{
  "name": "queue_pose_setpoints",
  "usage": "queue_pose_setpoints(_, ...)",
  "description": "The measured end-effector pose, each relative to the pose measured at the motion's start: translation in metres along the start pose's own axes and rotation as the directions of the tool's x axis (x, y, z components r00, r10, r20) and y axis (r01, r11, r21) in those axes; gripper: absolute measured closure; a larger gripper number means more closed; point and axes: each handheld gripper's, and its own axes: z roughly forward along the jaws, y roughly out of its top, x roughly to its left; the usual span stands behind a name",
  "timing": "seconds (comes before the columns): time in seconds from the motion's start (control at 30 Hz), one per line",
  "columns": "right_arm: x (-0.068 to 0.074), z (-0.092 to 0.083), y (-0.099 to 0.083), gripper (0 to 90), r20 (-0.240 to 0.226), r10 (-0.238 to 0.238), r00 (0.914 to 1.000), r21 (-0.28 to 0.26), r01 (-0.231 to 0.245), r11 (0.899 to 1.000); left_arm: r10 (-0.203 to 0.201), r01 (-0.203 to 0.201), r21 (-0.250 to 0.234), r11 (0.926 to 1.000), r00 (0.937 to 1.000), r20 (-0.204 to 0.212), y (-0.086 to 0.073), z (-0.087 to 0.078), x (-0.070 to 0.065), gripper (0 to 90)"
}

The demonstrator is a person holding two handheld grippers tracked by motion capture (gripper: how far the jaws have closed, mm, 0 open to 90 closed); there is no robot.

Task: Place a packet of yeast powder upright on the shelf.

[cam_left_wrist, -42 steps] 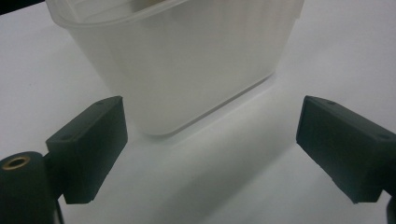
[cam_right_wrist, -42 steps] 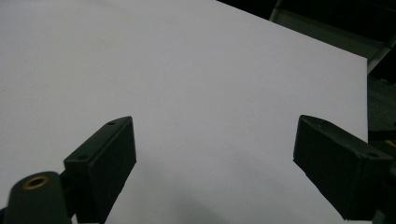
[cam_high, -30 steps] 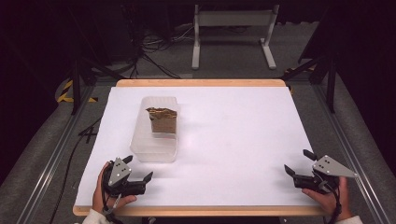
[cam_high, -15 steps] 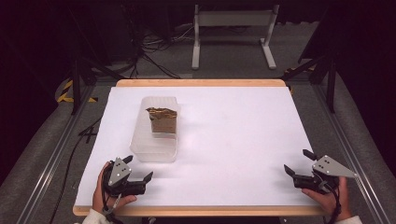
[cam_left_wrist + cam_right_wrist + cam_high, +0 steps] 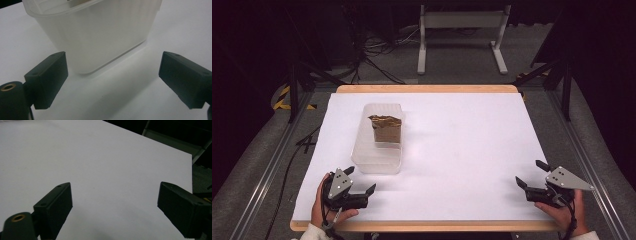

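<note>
A clear plastic tub (image 5: 379,140) stands left of centre on the white table, with a brown crumpled bag (image 5: 386,128) inside its far half. My left gripper (image 5: 360,181) rests near the table's front left edge, just in front of the tub, jaws wide apart and empty. In the left gripper view the tub's near wall (image 5: 100,32) looms close beyond the left gripper (image 5: 113,75). My right gripper (image 5: 532,174) sits at the front right corner, open and empty. The right gripper (image 5: 115,205) faces bare white table (image 5: 100,165) in its own view.
The white table (image 5: 462,145) has a wooden rim along its edges. A metal stand (image 5: 460,30) and cables (image 5: 377,50) lie on the floor beyond the far edge. Rails run along both sides of the table.
</note>
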Motion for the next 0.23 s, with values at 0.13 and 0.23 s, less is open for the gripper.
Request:
queue_pose_setpoints(0.13,-0.0009,-0.0001,0.0000,13.2,0.008,0.005,1.0000,0.000,-0.005,1.000,-0.001,0.001,0.002,1.0000,1.0000,0.003,0.0000,0.0002,0.0001,9.6)
queue_pose_setpoints(0.23,-0.0009,0.0002,-0.0002,13.2,0.012,0.000,0.9999,0.005,0.000,1.000,0.000,0.000,0.001,1.0000,1.0000,0.004,0.0002,0.0002,0.0000,9.6)
